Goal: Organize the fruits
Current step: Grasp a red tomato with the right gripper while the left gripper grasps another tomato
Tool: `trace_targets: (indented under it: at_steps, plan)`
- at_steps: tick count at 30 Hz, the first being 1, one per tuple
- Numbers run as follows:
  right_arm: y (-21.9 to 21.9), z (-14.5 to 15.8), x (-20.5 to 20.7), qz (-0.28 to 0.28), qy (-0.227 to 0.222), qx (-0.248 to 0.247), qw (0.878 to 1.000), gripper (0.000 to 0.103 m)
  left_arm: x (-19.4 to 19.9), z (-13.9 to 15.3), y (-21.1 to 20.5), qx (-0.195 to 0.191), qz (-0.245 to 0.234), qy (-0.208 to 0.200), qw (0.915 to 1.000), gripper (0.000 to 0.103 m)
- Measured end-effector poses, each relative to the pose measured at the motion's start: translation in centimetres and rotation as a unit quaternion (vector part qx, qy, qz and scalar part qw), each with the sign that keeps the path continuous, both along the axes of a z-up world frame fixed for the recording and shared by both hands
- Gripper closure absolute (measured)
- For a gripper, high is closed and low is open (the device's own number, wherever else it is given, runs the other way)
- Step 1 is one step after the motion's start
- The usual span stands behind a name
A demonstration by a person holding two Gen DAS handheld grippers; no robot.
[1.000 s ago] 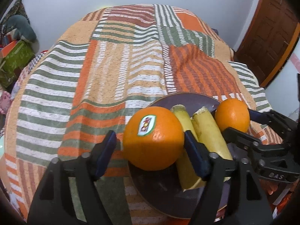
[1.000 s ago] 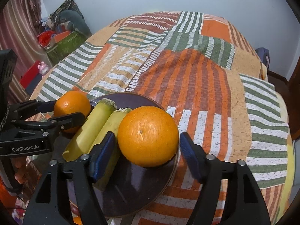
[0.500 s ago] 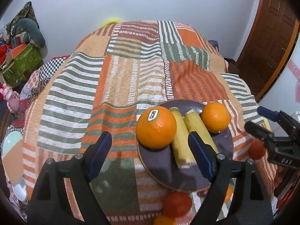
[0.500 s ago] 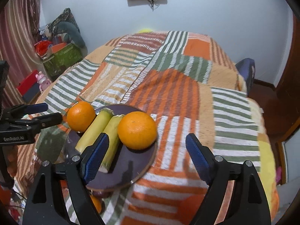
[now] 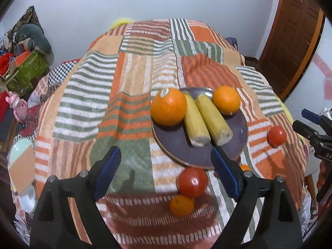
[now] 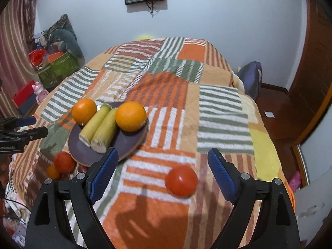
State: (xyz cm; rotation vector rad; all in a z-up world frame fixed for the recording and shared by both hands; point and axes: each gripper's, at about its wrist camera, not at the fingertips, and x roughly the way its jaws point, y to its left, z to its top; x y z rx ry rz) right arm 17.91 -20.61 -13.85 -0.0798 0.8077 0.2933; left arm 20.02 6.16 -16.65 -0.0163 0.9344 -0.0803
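On the striped patchwork bed (image 5: 132, 78) sits a dark purple plate (image 5: 238, 143) holding two oranges and two yellow-green pieces of fruit laid side by side between them. The stickered orange (image 5: 168, 106) rests at the plate's left edge in the left wrist view, the second orange (image 5: 226, 99) at its far right, and the two long pieces (image 5: 205, 120) touch each other.

Off the plate I count two tomatoes and one small orange for sure: a tomato (image 5: 193, 181) just in front of the rim with the small orange (image 5: 181, 205) against it, and another tomato (image 6: 181, 181) lying apart on the blanket.

The left claw (image 5: 166, 173) tilts down toward the bed, its jaws having just been opening, spread wide with nothing between the pads. The right claw (image 6: 162, 173) points down likewise, jaws also just widened and empty, above the lone tomato.
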Motion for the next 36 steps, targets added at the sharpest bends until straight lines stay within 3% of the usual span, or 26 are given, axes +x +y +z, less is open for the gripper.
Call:
trace_targets:
  at_steps: [16, 20, 25, 30, 36]
  plan:
    - [-2.6, -4.4, -1.2, -0.025, 0.046, -0.004, 0.999, 0.018, -1.2, -5.2, -1.6, -0.02, 0.009, 0.06, 0.9979, 0.014]
    - [-2.8, -5.1, -0.5, -0.025, 0.057, 0.011, 0.998, 0.018, -0.9, -6.0, -1.6, -0.021, 0.013, 0.069, 0.9973, 0.025]
    - [-2.5, -6.3, 0.2, -0.017, 0.074, 0.012, 0.997, 0.025, -0.6, -6.3, -2.5, -0.018, -0.004, 0.068, 0.9975, 0.034]
    - [-2.5, -6.9, 0.9, -0.018, 0.08, 0.013, 0.997, 0.029, 0.0, -7.6, -3.2, -0.031, -0.018, 0.091, 0.9952, 0.054]
    - [-2.6, -7.3, 1.6, -0.018, 0.089, 0.023, 0.996, 0.045, 0.0, -7.7, -3.3, -0.03, -0.018, 0.084, 0.9958, 0.056]
